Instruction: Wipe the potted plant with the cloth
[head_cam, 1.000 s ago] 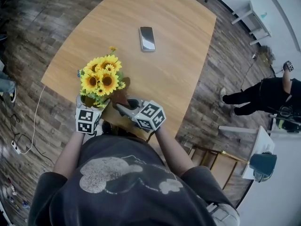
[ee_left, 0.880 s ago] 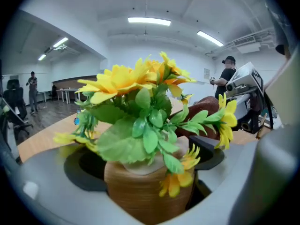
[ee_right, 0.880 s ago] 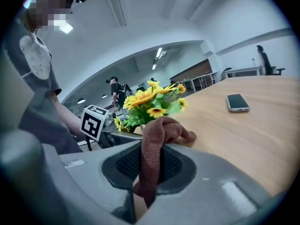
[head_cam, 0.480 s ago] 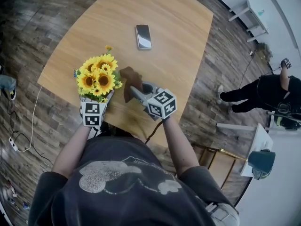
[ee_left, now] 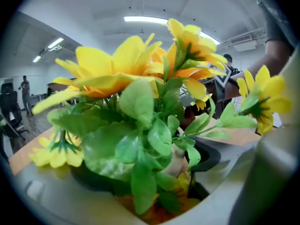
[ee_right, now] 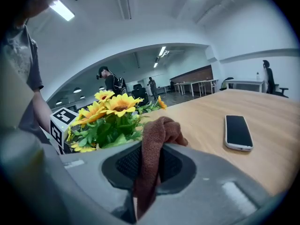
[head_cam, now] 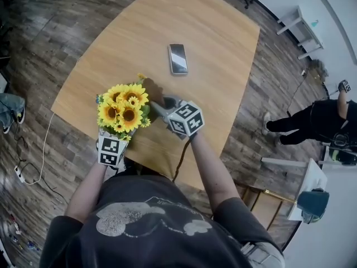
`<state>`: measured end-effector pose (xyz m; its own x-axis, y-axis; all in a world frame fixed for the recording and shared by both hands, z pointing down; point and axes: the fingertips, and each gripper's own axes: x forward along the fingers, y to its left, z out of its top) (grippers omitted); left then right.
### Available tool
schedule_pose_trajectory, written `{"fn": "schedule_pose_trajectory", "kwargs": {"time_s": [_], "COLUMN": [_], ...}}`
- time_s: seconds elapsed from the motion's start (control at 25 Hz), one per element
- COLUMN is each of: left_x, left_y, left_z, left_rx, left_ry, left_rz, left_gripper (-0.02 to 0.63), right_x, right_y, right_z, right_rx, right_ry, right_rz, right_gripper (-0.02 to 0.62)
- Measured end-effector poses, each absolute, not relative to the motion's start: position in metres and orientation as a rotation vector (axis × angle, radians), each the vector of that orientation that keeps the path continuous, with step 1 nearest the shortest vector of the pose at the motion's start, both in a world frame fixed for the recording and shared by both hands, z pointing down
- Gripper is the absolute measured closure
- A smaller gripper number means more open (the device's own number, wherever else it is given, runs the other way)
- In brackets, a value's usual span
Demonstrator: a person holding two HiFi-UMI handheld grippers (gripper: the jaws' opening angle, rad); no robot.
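Bright, even indoor light comes from ceiling strip lamps (ee_left: pixel 145 19); the table (head_cam: pixel 223 32) is evenly lit, and the phone (head_cam: pixel 178 58) screen carries a pale sheen. The head view bends strongly toward its edges, where the floor (head_cam: pixel 33 21) looks darker. Both gripper views have dark rounded corners. The potted plant (ee_left: pixel 140 139) blurs at its lowest leaves close to the lens; the cloth (ee_right: pixel 157 139) looks sharp.
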<state>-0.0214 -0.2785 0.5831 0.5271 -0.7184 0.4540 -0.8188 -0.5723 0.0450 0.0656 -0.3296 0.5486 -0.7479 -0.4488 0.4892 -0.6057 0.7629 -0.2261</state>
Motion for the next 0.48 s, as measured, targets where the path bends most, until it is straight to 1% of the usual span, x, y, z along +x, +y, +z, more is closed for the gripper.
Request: {"fn": "schedule_pose_trajectory", "kwargs": {"time_s": [0.48], "left_x": [-0.022], "left_y": [-0.277], "left_z": [0.579], "left_rx": [2.697], "left_ry": [-0.971], "left_rz": [0.617], "left_gripper": [0.101], "right_x": [0.024], "right_y": [-0.366], "right_z": [0.57], "right_rx": [0.625], "right_ry": [-2.529], "right_rz": [0.516], "right_gripper": [0.546]}}
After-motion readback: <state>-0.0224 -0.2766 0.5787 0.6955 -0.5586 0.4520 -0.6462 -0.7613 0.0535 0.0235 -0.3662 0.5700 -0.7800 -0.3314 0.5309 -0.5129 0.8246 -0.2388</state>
